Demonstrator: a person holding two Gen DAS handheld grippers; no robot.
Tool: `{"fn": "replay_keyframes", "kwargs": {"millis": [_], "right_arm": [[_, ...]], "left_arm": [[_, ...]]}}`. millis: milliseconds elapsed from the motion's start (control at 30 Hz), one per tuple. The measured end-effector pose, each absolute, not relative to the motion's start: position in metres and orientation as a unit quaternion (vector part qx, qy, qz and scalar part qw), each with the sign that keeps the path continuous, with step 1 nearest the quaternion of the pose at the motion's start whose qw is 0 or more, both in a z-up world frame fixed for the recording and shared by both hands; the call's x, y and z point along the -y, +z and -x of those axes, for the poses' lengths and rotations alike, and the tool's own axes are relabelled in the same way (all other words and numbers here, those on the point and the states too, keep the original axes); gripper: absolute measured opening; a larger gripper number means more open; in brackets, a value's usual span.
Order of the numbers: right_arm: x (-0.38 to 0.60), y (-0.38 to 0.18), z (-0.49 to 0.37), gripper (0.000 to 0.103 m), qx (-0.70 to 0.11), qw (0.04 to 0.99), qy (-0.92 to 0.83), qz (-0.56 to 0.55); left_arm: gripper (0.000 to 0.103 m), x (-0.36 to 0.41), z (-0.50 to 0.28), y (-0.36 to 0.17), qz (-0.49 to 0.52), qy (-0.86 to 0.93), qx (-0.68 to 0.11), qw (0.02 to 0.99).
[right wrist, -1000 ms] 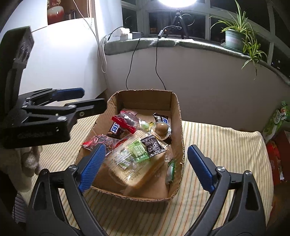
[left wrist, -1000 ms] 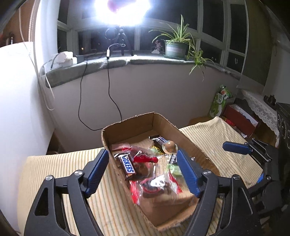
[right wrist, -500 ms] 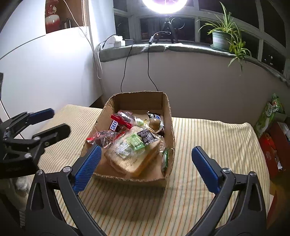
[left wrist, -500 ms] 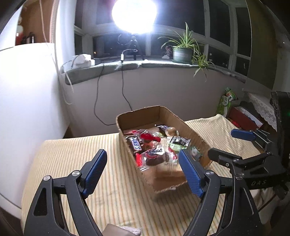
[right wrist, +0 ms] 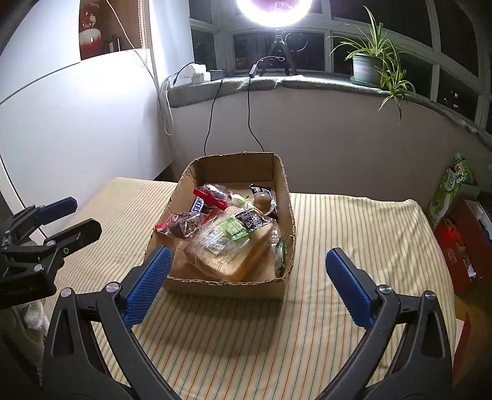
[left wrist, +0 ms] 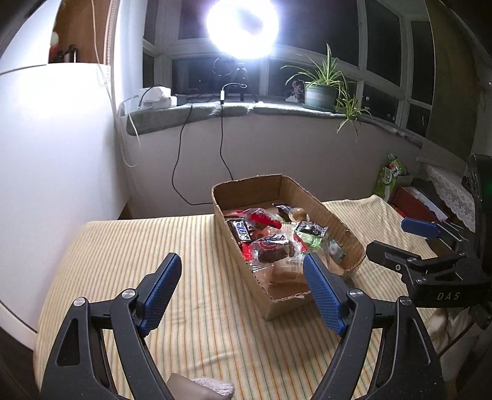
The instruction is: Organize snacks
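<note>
cardboard box [right wrist: 278, 184] of snacks (striped cloth [right wrist: 353, 234] under); both tools agape, empty: left tool [left wrist: 243, 292], right tool [right wrist: 246, 284].

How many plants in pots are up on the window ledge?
1. The potted plant sits on the window ledge, to the right of the bright ring light. Its long leaves hang over the edge. More could be out of view.

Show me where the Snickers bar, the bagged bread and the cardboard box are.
Snickers bar [left wrist: 242, 231], left wrist view, middle of the wrapper's lettering.
Bagged bread [right wrist: 229, 257], right wrist view, top face of the loaf in its clear bag.
Cardboard box [right wrist: 233, 168], right wrist view, inner face of the far wall.
</note>
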State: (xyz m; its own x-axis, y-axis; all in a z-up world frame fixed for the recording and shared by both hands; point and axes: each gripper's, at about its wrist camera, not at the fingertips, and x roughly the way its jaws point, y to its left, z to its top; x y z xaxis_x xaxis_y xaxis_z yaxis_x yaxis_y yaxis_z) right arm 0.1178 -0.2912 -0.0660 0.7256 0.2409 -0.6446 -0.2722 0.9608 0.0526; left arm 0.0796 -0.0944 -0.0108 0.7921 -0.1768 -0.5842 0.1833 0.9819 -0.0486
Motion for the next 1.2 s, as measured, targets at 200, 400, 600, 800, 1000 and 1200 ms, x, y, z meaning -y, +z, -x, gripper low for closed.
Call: {"fn": "replay_keyframes", "kwargs": {"millis": [200,400,600,800,1000,1200], "right_arm": [[0.2908,-0.0669,-0.1168,0.102,-0.344,0.928,0.14,0.023],[0.2889,-0.0694,-0.1164,0.102,-0.347,0.927,0.141,0.025],[0.2884,-0.0695,-0.1167,0.102,-0.347,0.927,0.141,0.025],[0.2874,-0.0698,-0.116,0.102,-0.347,0.927,0.14,0.025],[0.2874,-0.0698,-0.1159,0.102,-0.347,0.927,0.14,0.024],[0.2874,-0.0707,-0.1166,0.102,-0.348,0.926,0.141,0.025]], "left_arm": [[0.081,0.0938,-0.0784,-0.012,-0.005,-0.093,-0.309,0.947],[0.081,0.0946,-0.0793,-0.013,-0.005,-0.094,-0.309,0.946],[0.081,0.0951,-0.0787,-0.0142,-0.006,-0.093,-0.309,0.946],[0.081,0.0946,-0.0773,-0.0138,-0.007,-0.09,-0.308,0.947],[0.081,0.0946,-0.0773,-0.0138,-0.007,-0.09,-0.308,0.947],[0.081,0.0949,-0.0774,-0.0138,-0.007,-0.091,-0.309,0.947]]}}
